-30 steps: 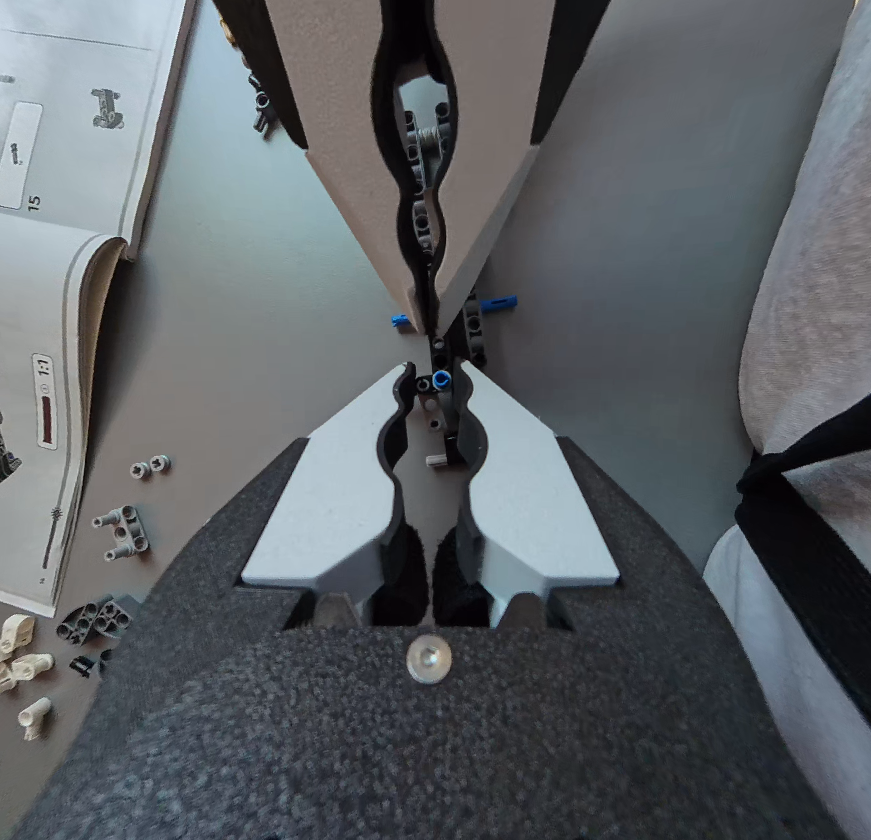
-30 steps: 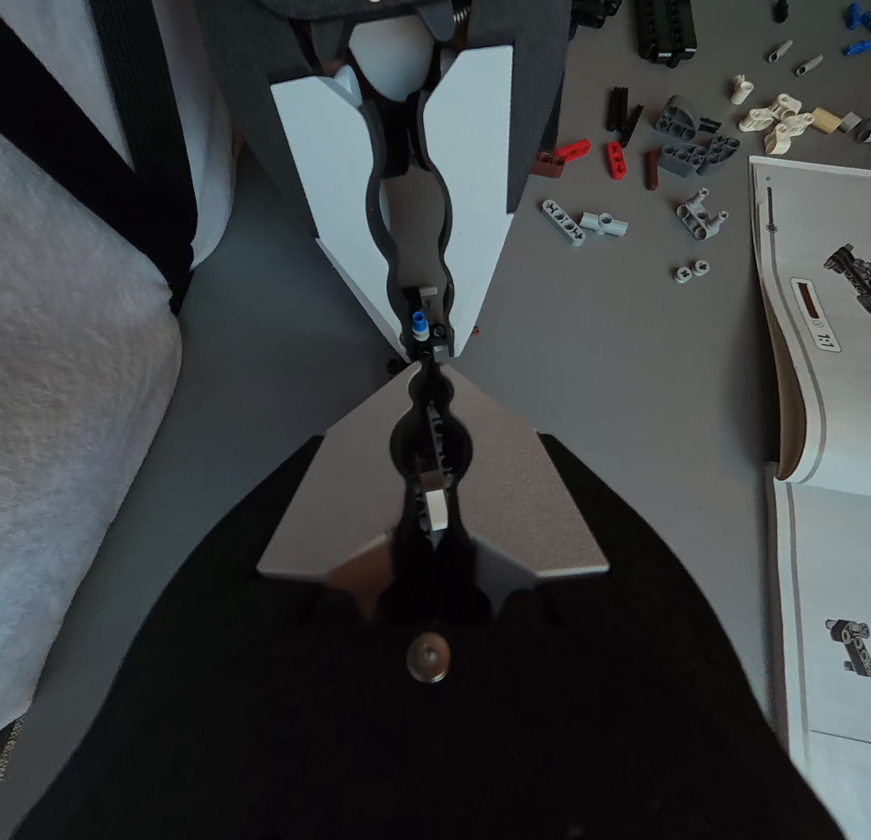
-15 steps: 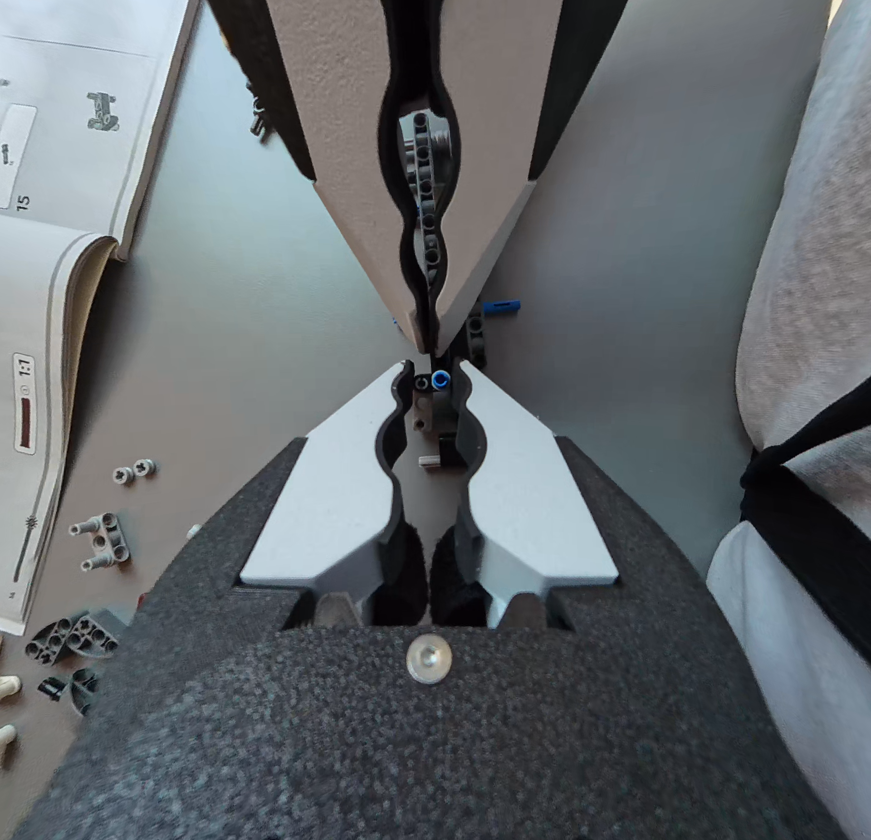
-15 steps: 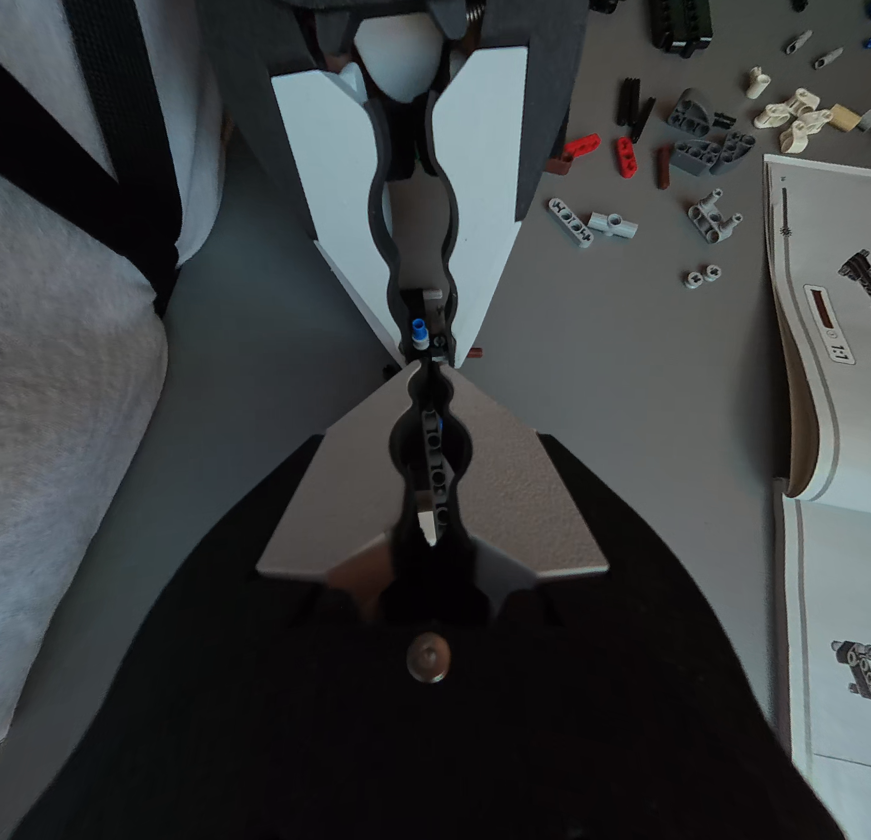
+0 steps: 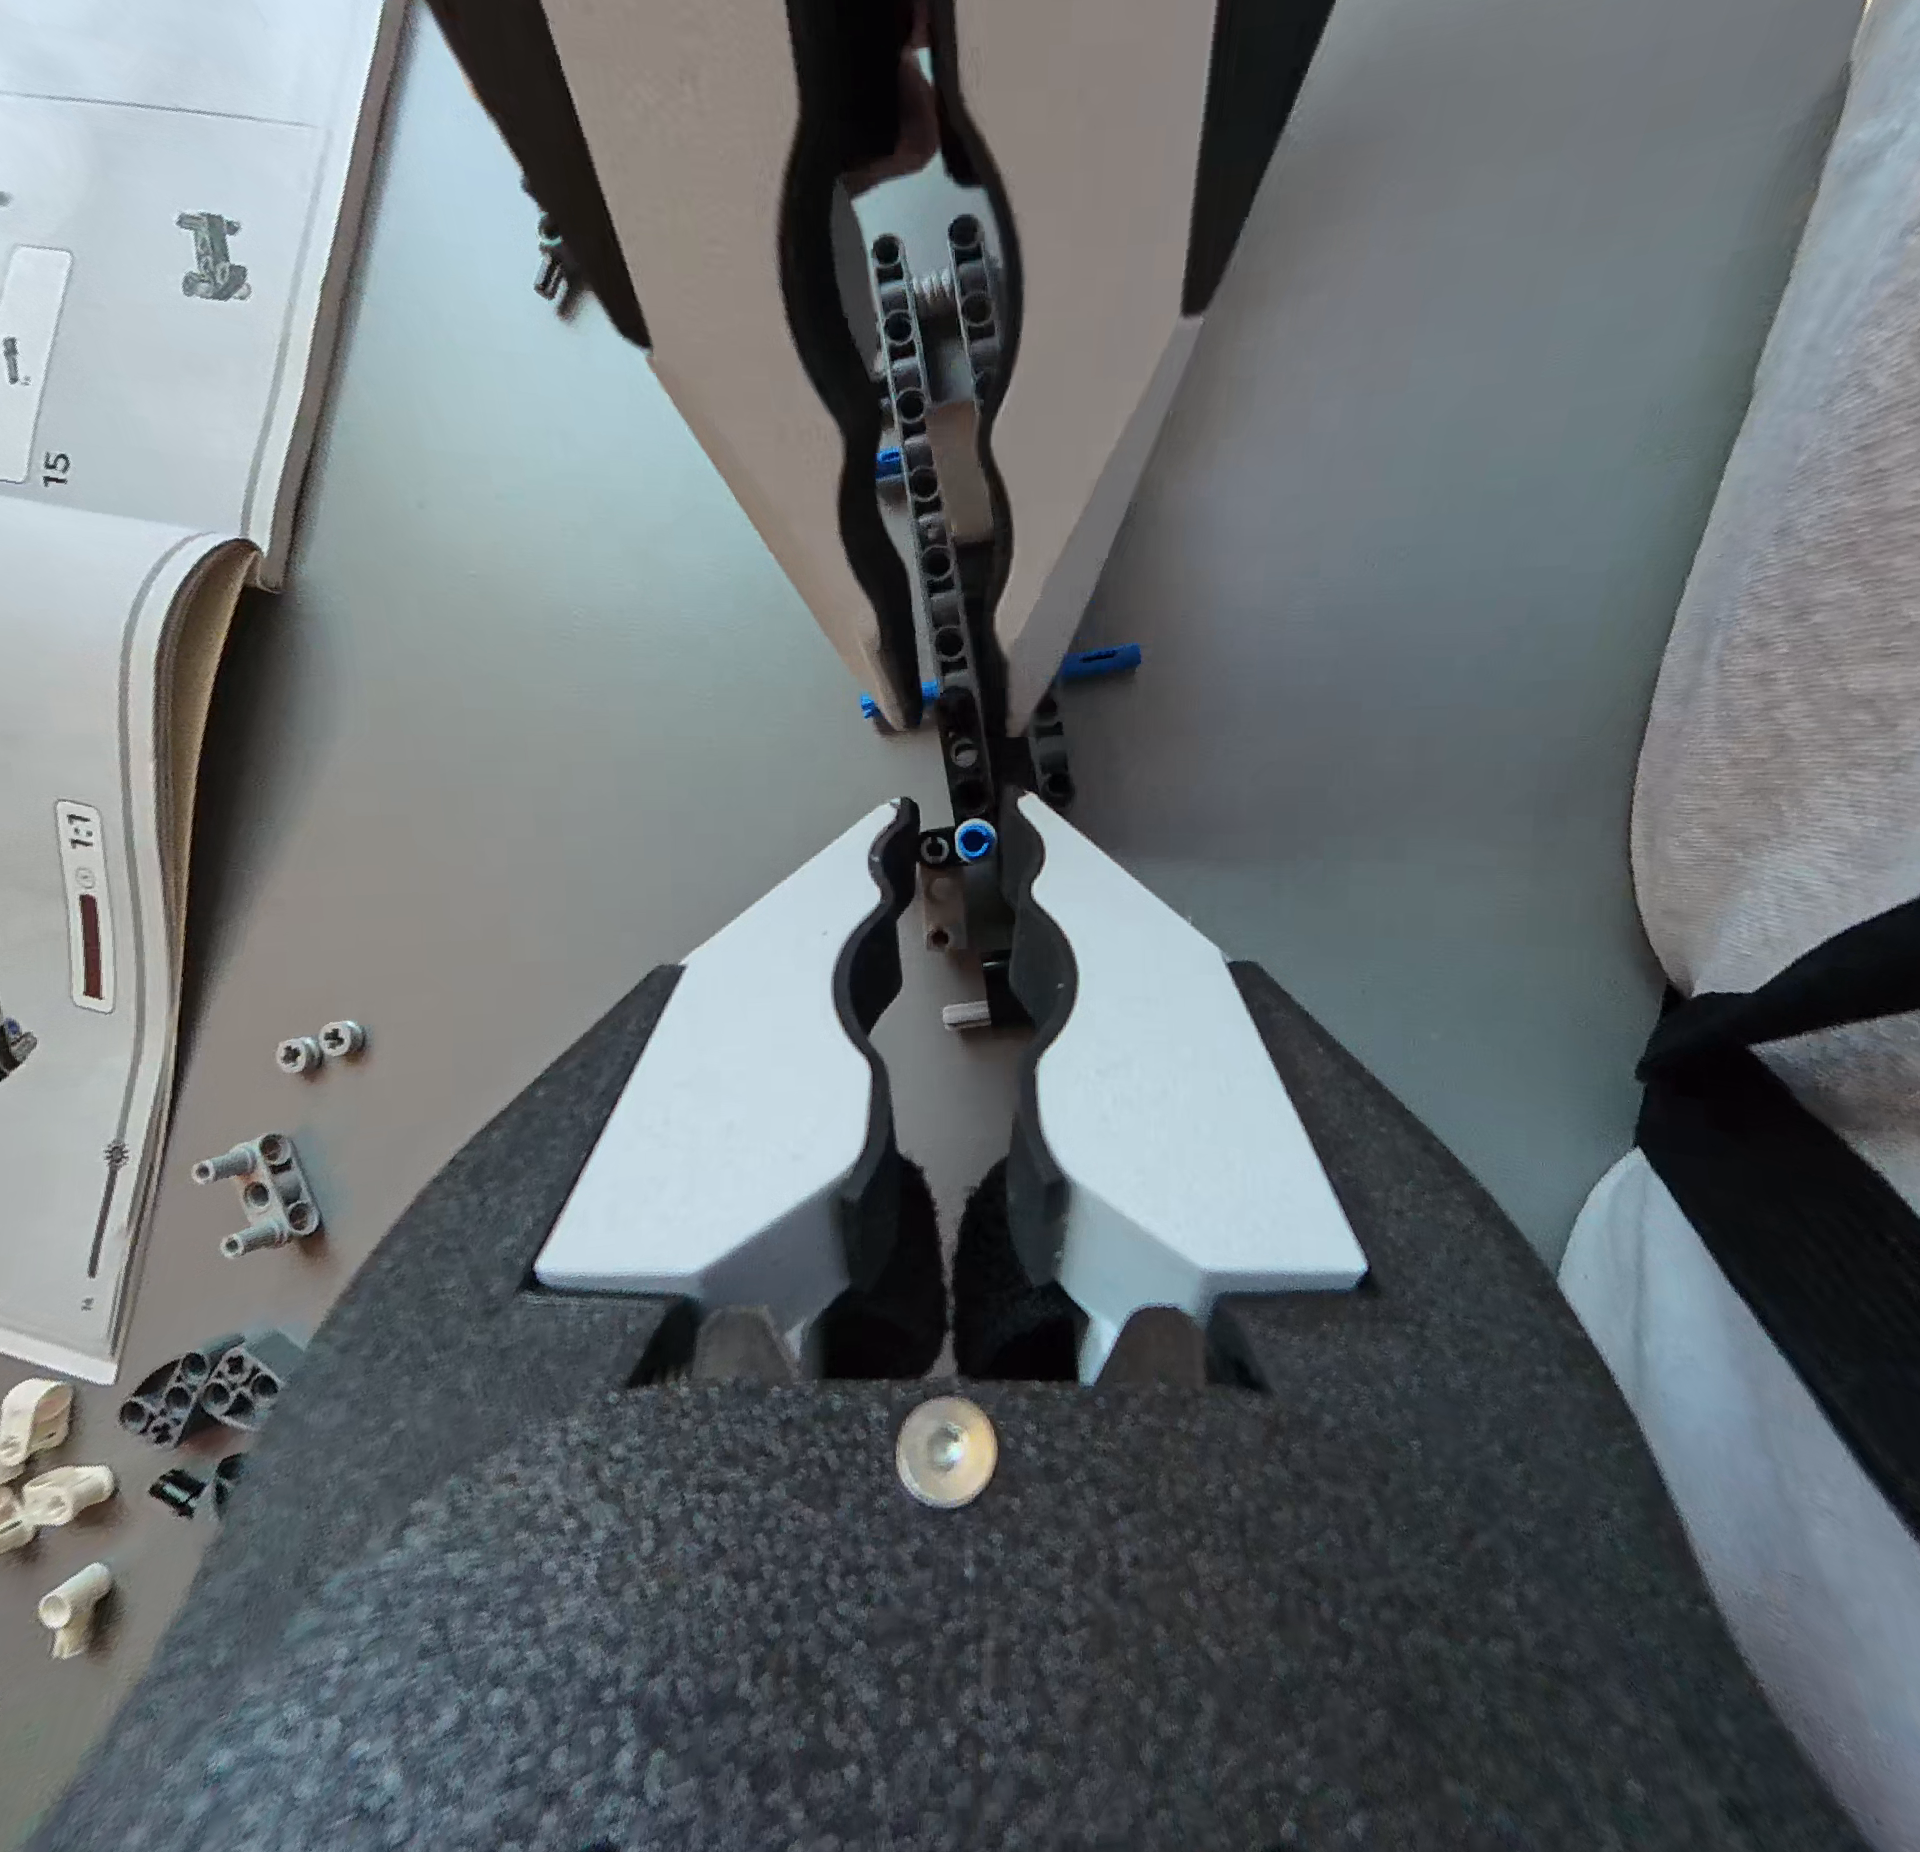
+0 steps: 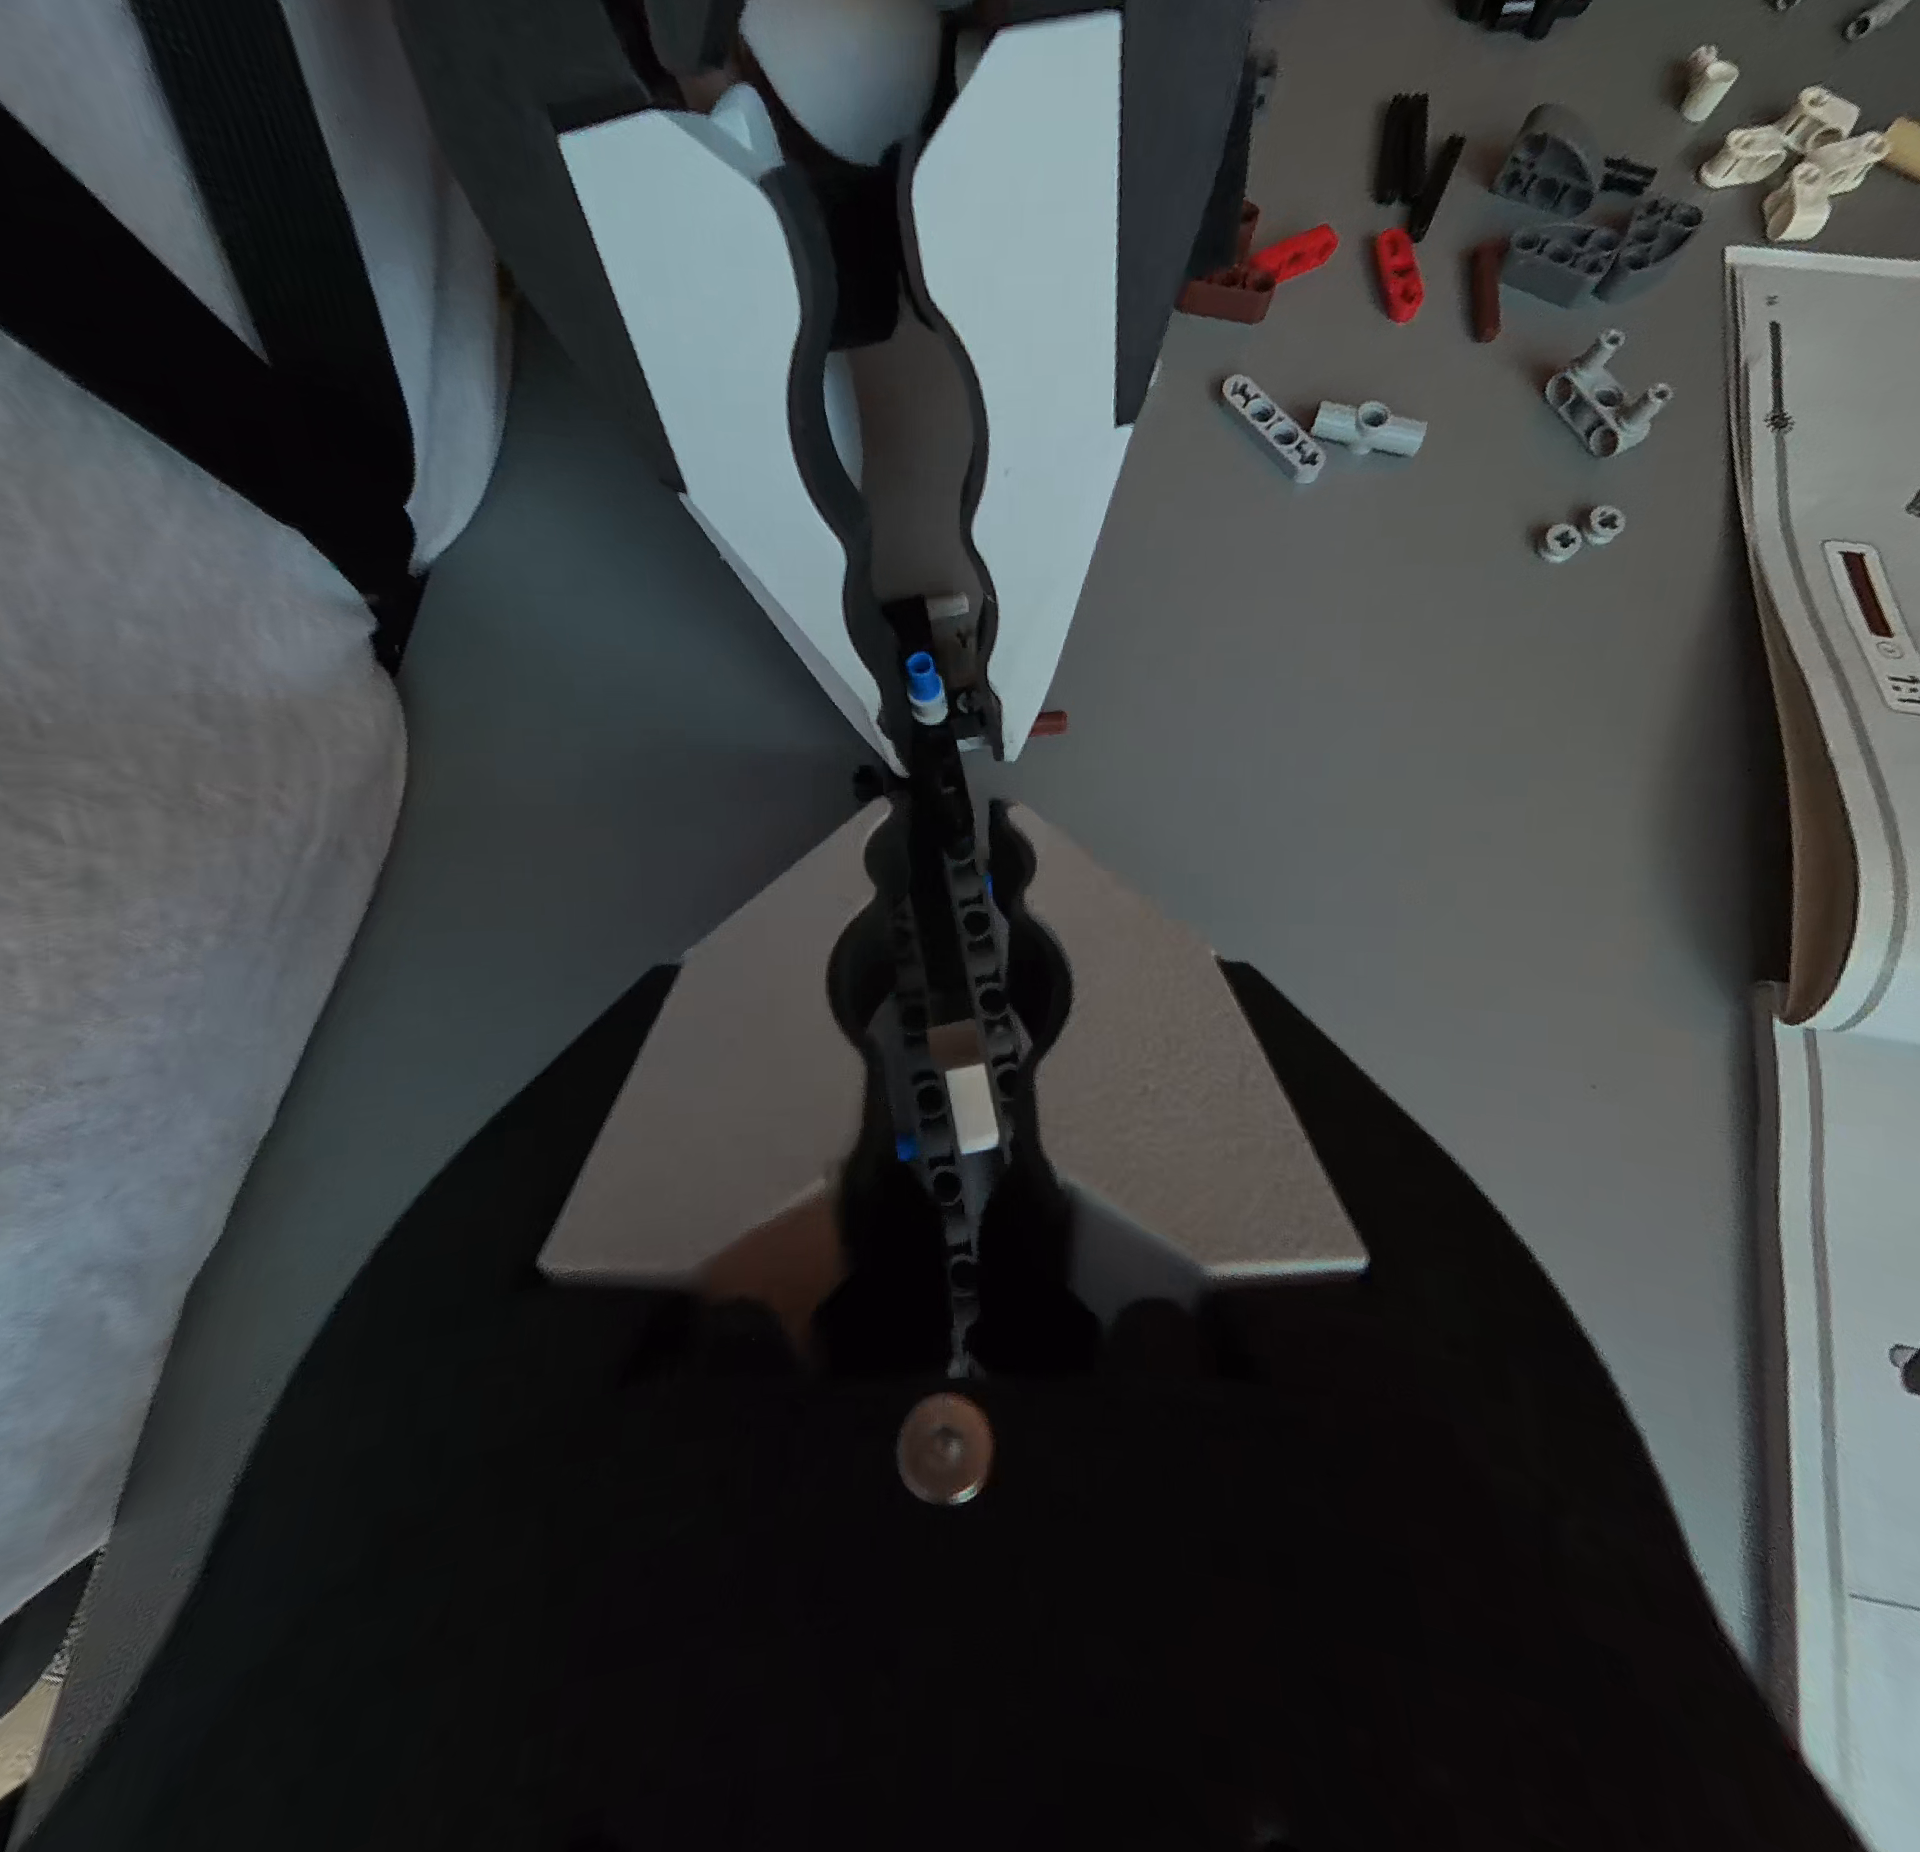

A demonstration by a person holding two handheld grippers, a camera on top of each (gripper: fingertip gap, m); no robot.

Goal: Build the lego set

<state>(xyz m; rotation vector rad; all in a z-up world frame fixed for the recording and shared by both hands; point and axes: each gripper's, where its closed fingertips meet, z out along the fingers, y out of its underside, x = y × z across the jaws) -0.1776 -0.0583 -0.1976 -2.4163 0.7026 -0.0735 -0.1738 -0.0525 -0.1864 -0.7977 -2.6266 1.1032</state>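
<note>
My two grippers meet tip to tip above the grey table. My left gripper [image 5: 961, 815] is shut on a small black and grey sub-assembly with a blue pin [image 5: 971, 841]; it also shows in the right wrist view [image 6: 940, 701]. My right gripper [image 6: 951, 815] is shut on a long dark grey beam assembly [image 6: 961, 971]. In the left wrist view the beam assembly [image 5: 935, 514] sticks out past the right gripper [image 5: 961, 711], and its end touches the sub-assembly beside the blue pin.
An open instruction booklet [image 5: 125, 659] [image 6: 1849, 763] lies on the table. Loose grey, red, black and cream parts [image 6: 1600, 400] [image 5: 260, 1194] lie beside it. A blue pin [image 5: 1107, 659] lies under the grippers. A person's light clothing with a black strap [image 5: 1787, 659] borders the table. Only a small space, under 4 cm, lies between the two pairs of fingers.
The beam assembly has turned in my right gripper and now shows its two beams side by side. Its end now reaches past the fingertips to the left gripper's sub-assembly.
</note>
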